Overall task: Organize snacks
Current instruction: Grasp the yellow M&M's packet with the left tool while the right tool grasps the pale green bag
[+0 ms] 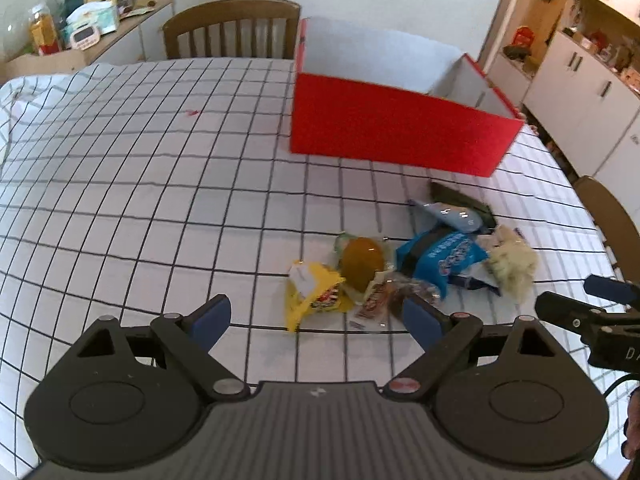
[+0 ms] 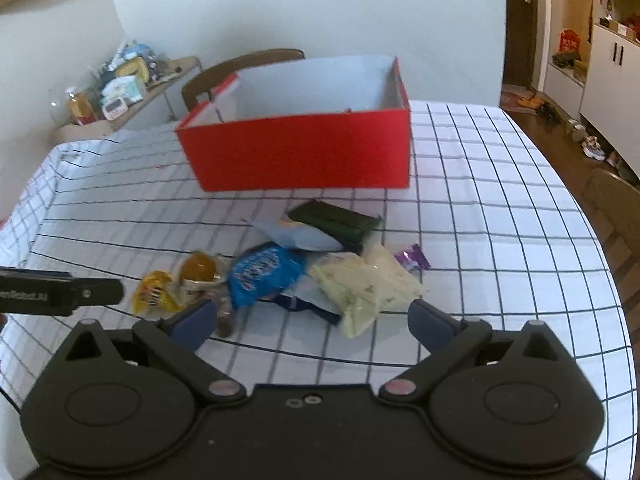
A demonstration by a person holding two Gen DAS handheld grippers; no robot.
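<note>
Snacks heaped on the table [image 1: 120, 184] between the near edge and the red box [image 1: 392, 132], nearer the right edge; box open-topped, apparently empty inside as far as seen, nothing packed yet. Left gripper [image 1: 316, 316] spread wide, holding nothing, hovering just short of the pile with the yellow pack [image 1: 312, 296] dead ahead between the fingers. Right gripper [image 2: 312, 320] likewise wide open and empty, lined up on the pale bag [image 2: 364, 288], blue bag [image 2: 262, 272] slightly left of centre. Pile strung out roughly left to right, parallel to the box front; box lying straight beyond it. Likely split: left arm nearer the yellow pack and orange cup [image 1: 360, 260], right arm nearer the pale bag and green pack [image 2: 336, 220]. Only in the right view: box interior and a purple wrapper [image 2: 412, 258] beside the pale bag. Only in the left view: the brown-wrapped snack [image 1: 400, 296] near the right finger.
</note>
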